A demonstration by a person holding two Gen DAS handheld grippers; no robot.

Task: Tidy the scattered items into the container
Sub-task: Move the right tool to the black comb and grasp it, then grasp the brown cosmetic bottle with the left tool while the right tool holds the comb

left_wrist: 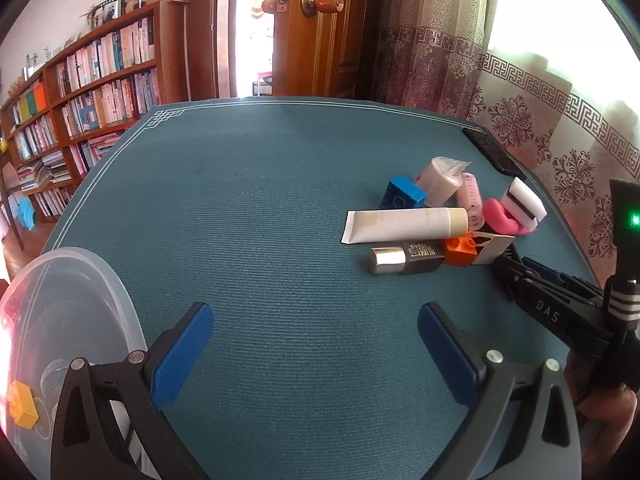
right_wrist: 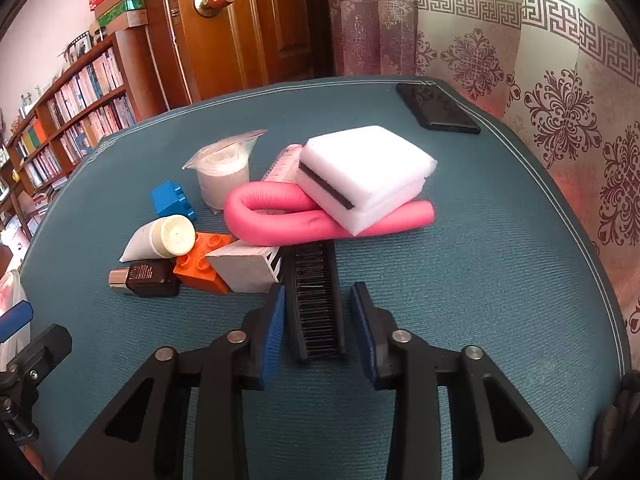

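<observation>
1. While my right gripper straddles the near end of the black bristled brush, its ribbed blue pads stand narrowly apart, either side, not clamped.
2. My left gripper hangs wide over bare woven teal mat.
3. The clear round plastic container sits at my left, holding a yellow block.
4. A pink foam tube and layered white sponge crowd the brush's far end; a grey box touches its left side.
</observation>
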